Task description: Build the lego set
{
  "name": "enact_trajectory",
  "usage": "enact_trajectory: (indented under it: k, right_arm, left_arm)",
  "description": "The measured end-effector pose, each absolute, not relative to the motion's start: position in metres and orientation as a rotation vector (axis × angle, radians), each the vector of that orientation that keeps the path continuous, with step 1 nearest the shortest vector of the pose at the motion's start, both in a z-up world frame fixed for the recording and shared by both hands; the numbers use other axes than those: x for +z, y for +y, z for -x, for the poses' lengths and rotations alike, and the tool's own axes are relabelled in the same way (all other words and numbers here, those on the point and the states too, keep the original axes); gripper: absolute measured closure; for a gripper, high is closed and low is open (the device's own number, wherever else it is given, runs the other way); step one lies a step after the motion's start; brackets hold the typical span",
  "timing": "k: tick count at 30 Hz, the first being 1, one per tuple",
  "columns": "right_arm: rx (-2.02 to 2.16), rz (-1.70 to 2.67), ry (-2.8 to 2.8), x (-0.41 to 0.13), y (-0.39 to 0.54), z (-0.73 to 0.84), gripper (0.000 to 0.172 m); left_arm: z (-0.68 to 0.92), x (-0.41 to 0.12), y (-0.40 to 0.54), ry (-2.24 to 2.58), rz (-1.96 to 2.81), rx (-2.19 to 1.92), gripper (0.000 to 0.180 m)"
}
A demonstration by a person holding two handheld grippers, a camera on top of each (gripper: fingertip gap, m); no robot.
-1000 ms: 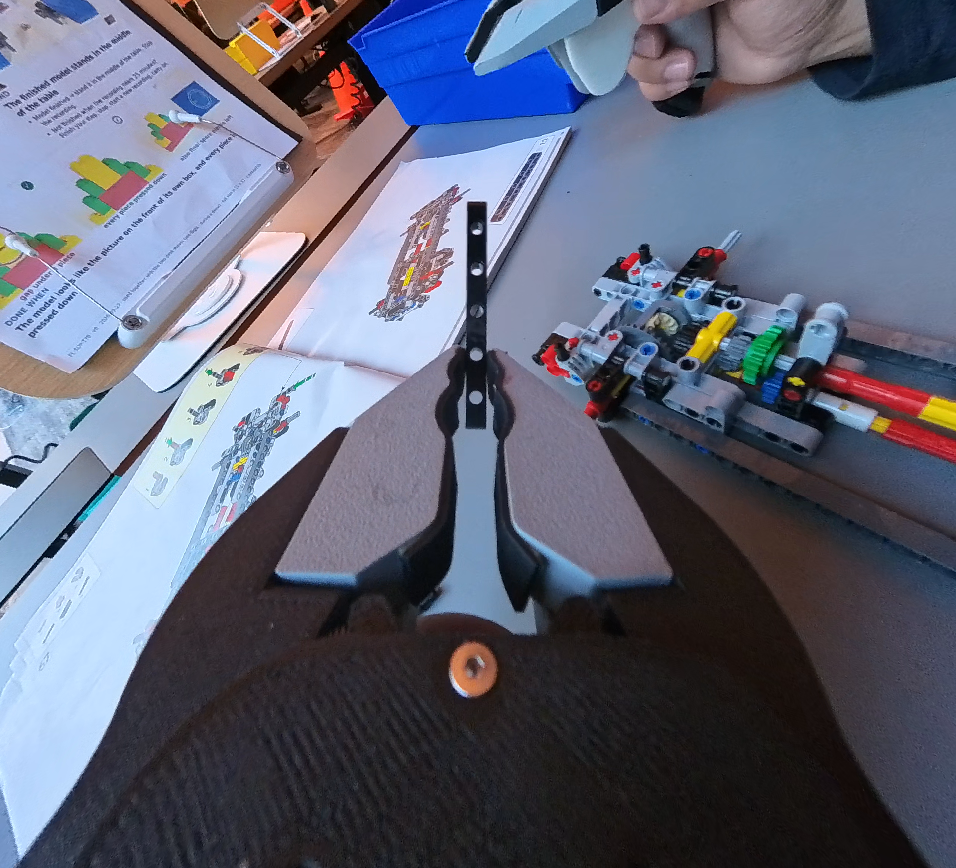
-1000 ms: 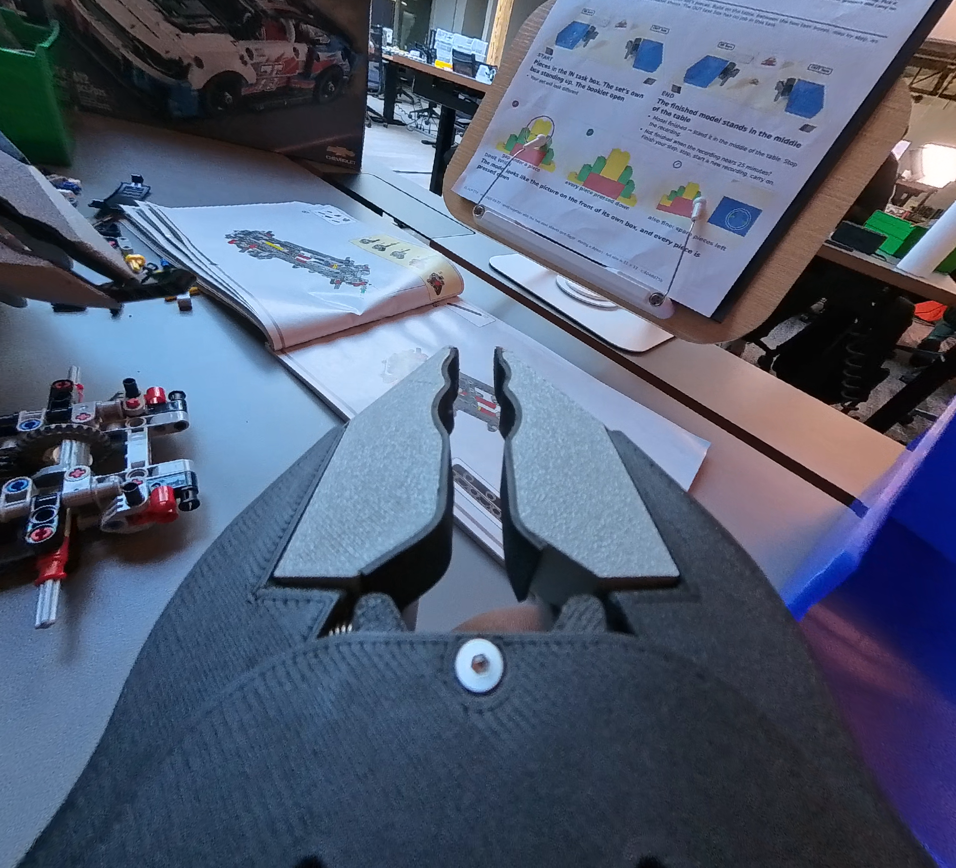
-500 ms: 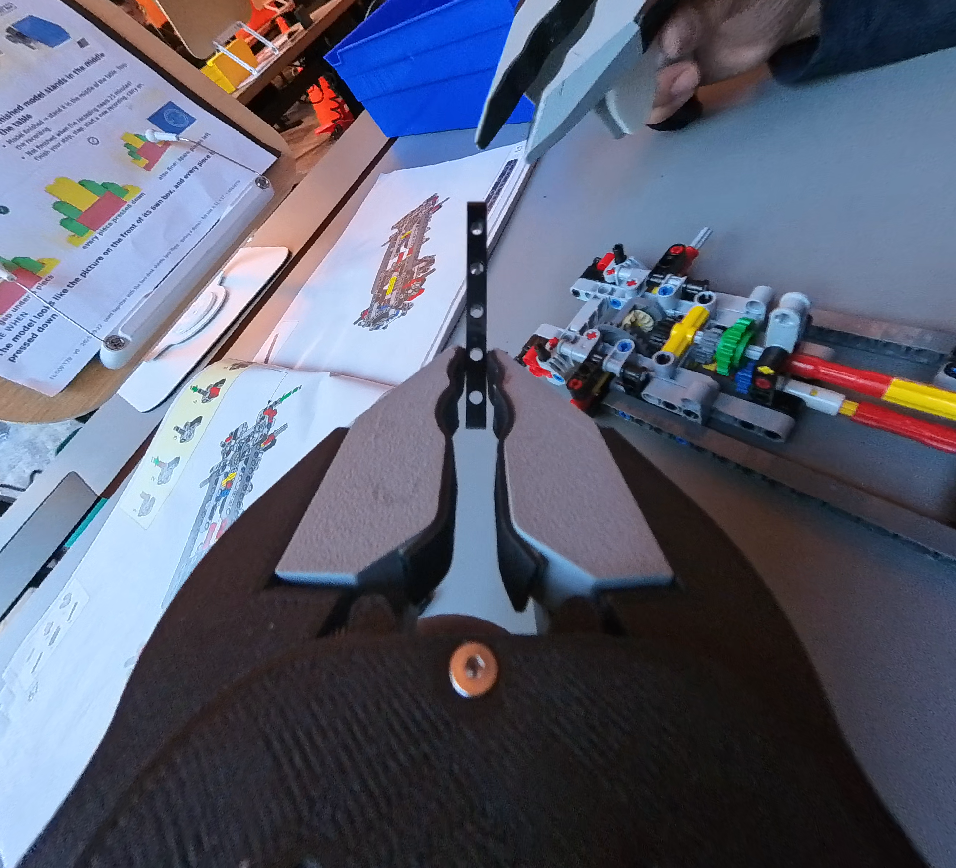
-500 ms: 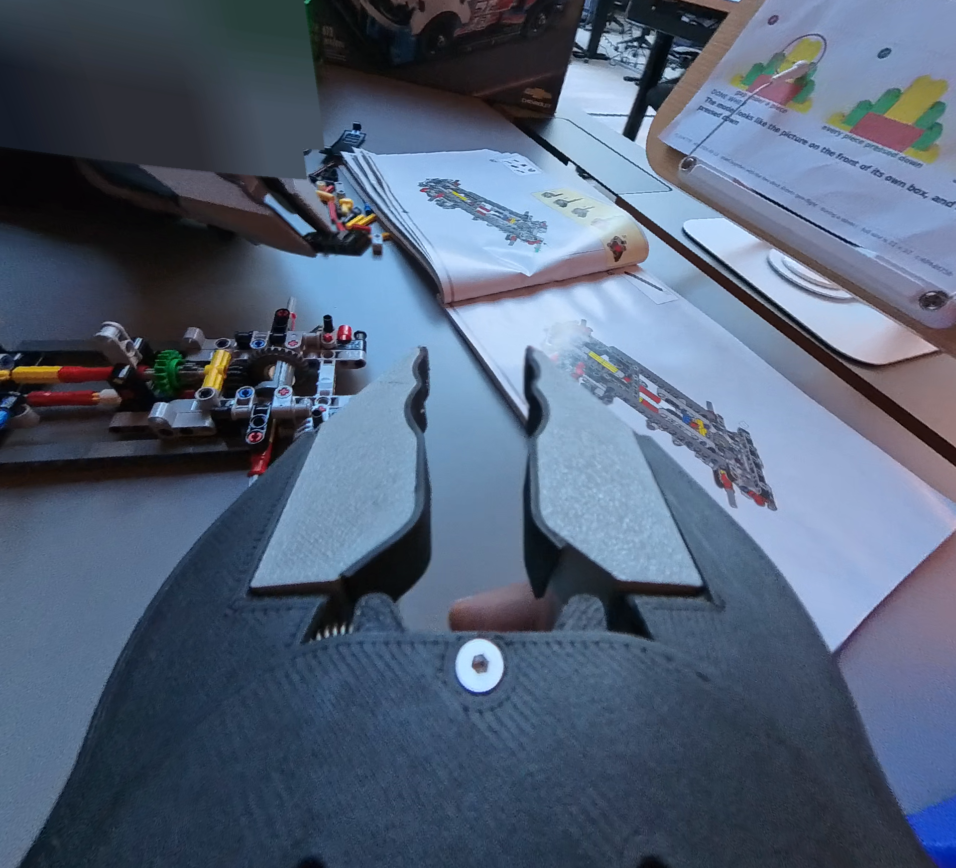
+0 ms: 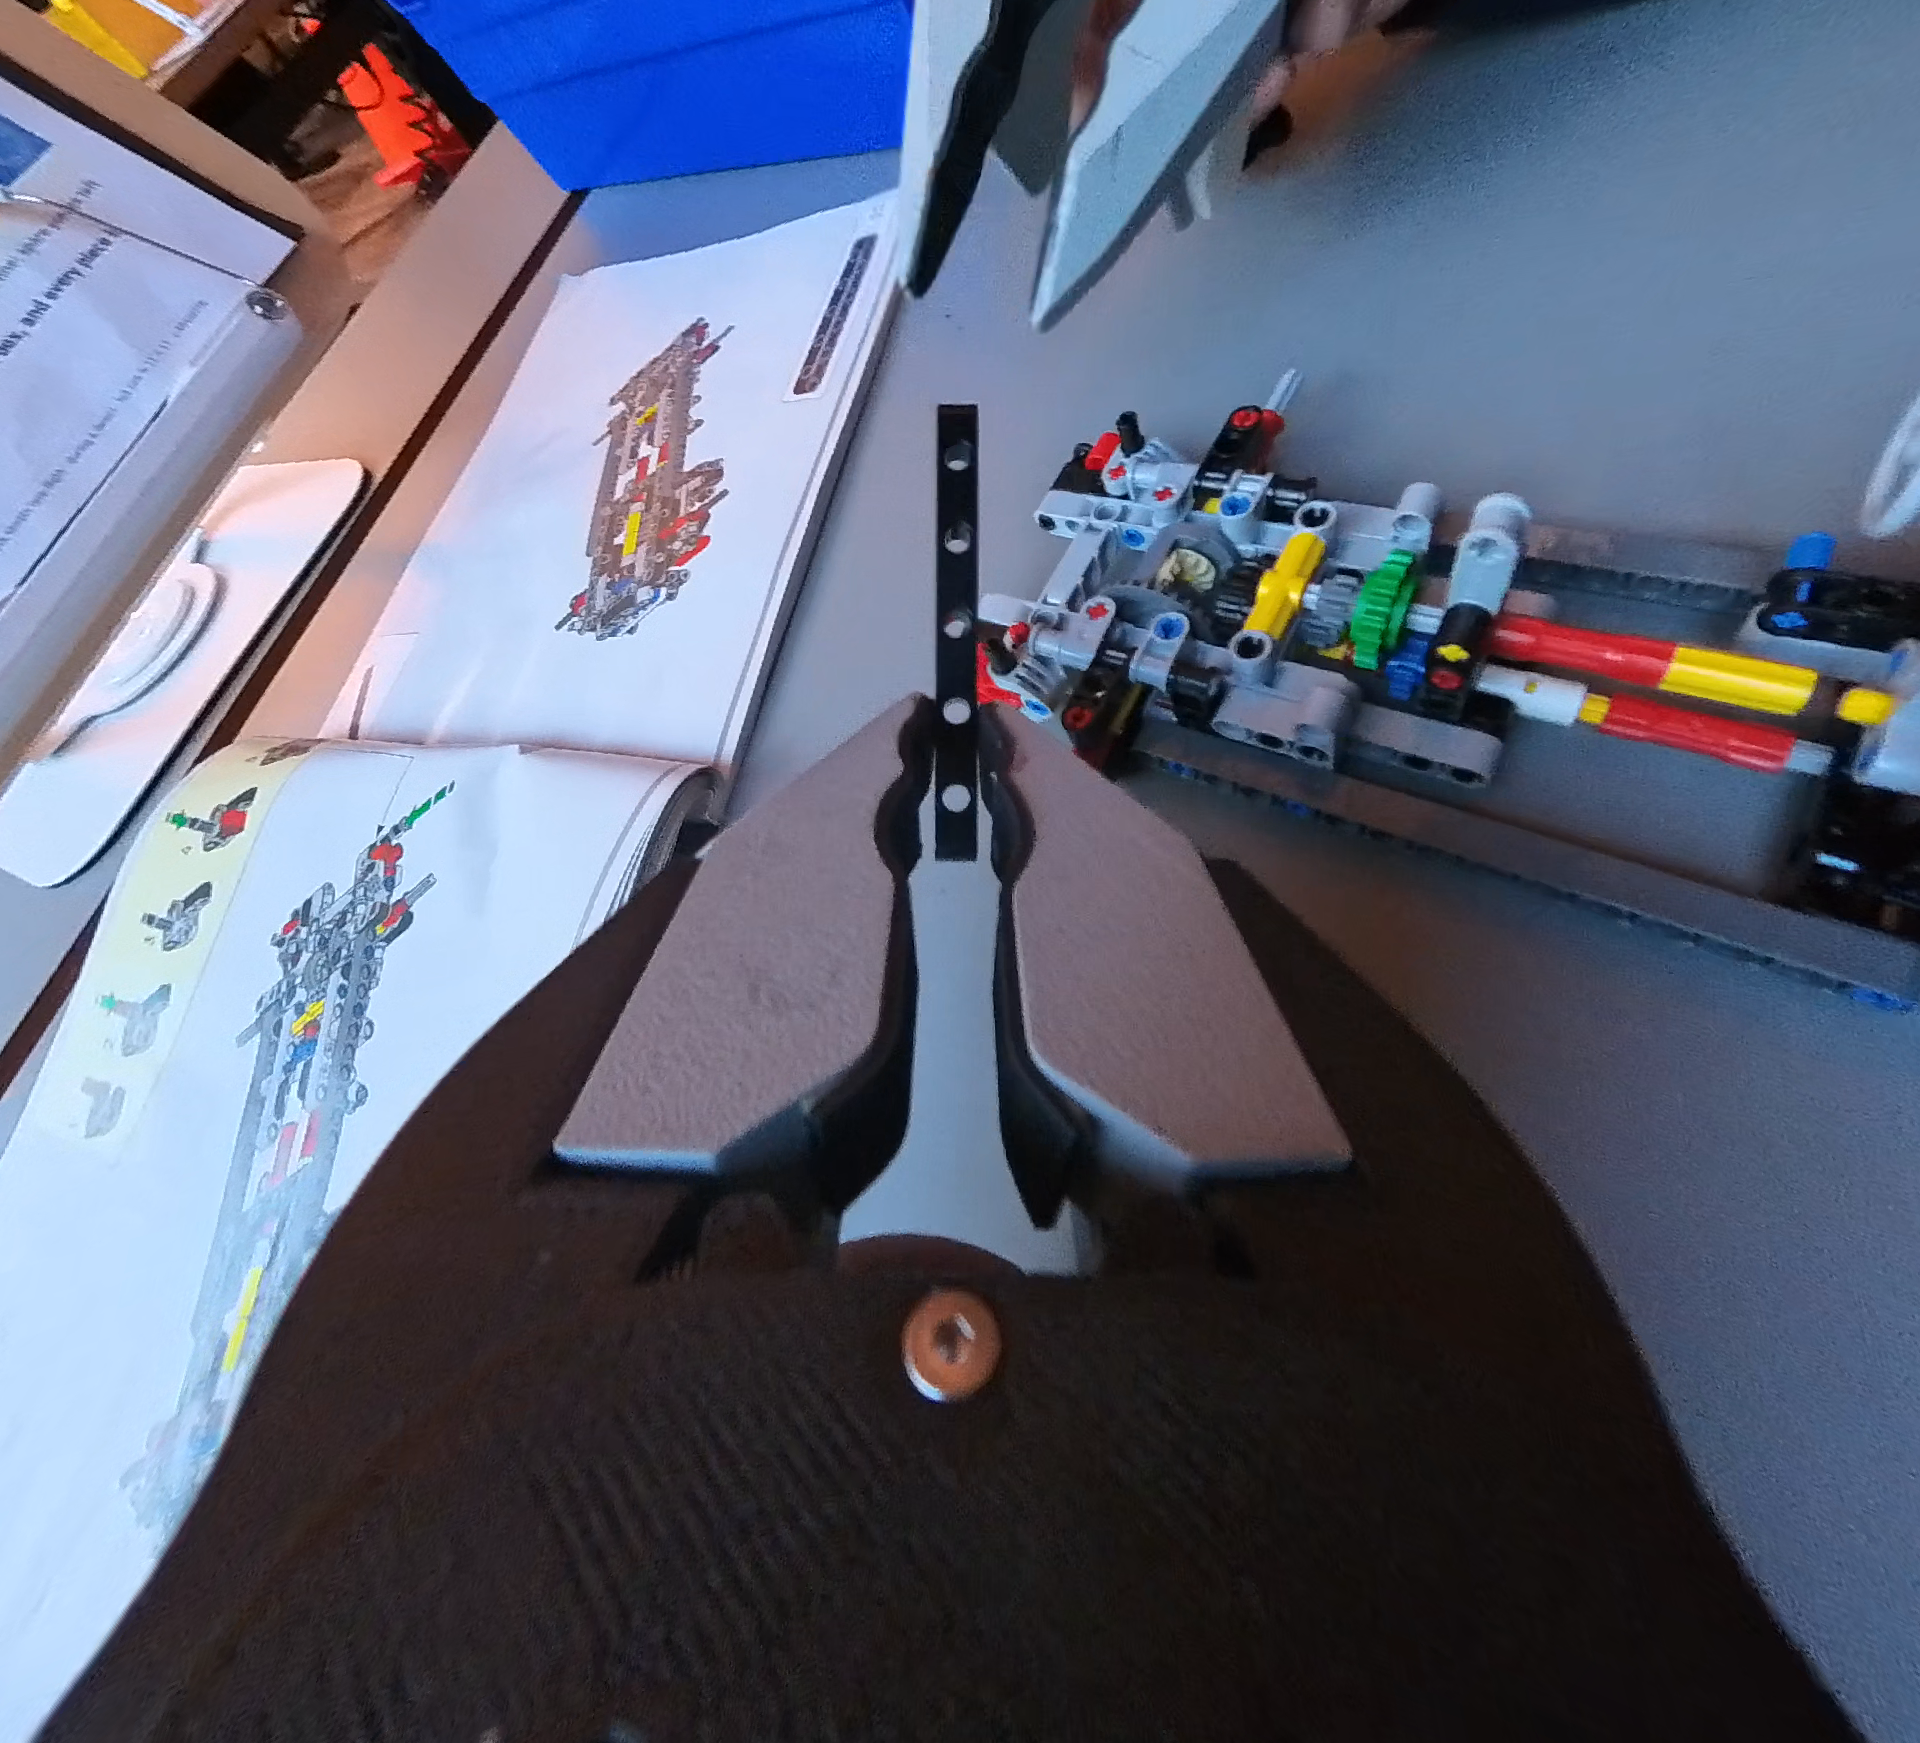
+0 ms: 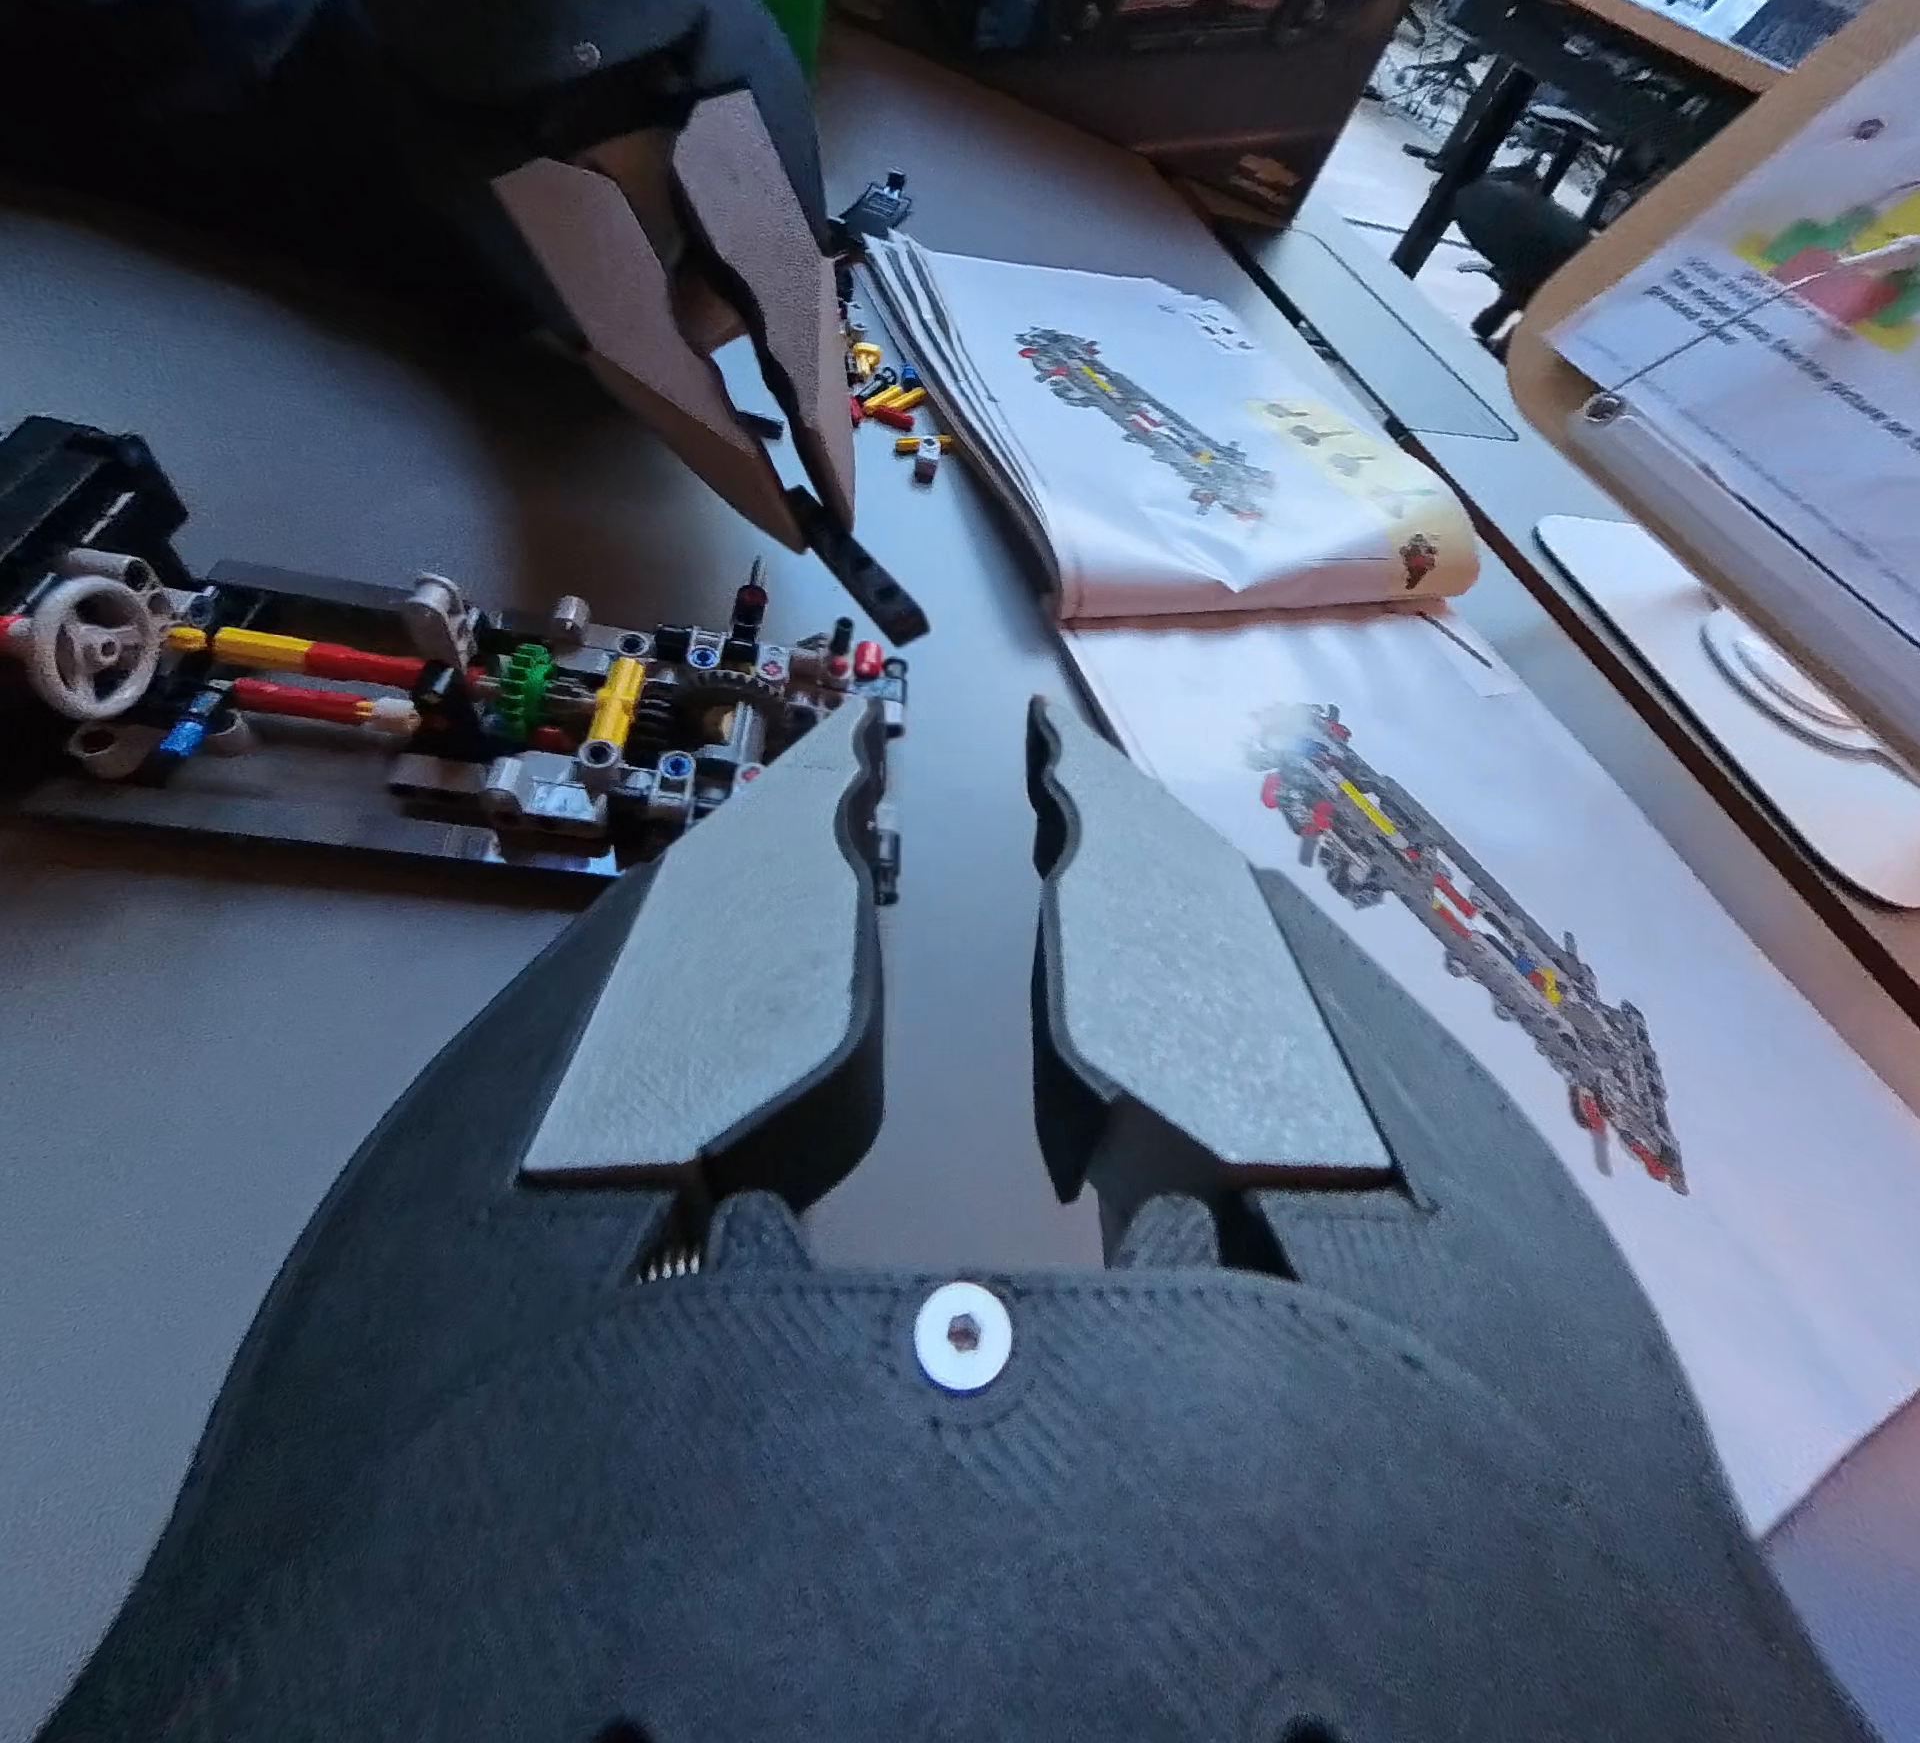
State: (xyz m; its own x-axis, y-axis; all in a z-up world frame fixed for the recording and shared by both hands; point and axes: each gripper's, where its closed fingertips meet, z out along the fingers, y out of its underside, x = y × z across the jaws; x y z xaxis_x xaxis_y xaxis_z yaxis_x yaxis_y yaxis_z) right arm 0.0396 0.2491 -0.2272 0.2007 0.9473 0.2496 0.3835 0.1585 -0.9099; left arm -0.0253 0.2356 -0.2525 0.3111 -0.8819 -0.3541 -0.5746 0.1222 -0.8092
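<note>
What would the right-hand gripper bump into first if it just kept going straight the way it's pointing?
Probably the bare grey table: the right gripper, fingers apart and holding nothing, tilts down at it. The black beam in the left gripper hangs just beyond; depth is unclear.

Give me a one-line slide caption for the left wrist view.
Left gripper clamps a black holed beam beside the partly built brick chassis.

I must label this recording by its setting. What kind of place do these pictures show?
Probably a shared workshop or lab. A half-built brick model lies on a grey table beside an open instruction booklet, with blue storage bins and further desks with chairs behind.
</note>
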Motion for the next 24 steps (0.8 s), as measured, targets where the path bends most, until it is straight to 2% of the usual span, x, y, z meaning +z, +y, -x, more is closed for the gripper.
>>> enact_trajectory:
  k: [2, 10, 16, 19, 24]
  right_arm:
    - [0.678, 1.406, -1.377, -0.227, 0.245, -0.035, 0.141]
    - [0.636, 1.346, -1.418, -0.224, 0.233, -0.025, 0.146]
    - [0.578, 1.392, -1.394, -0.229, 0.245, -0.031, 0.167]
    - [0.661, 1.425, -1.351, -0.226, 0.247, -0.034, 0.160]
    - [0.818, 1.446, -1.318, -0.220, 0.244, -0.037, 0.161]
  left_arm:
    - [0.026, -0.255, 0.232, 1.443, 1.558, -0.355, 0.175]
    - [0.016, -0.251, 0.236, 1.648, 1.594, -0.359, 0.175]
    - [0.006, -0.254, 0.229, 1.718, 1.805, -0.687, 0.175]
    - [0.003, -0.247, 0.226, 1.640, 1.932, -0.966, 0.175]
    - [0.003, -0.244, 0.231, 1.514, 2.022, -1.226, 0.175]
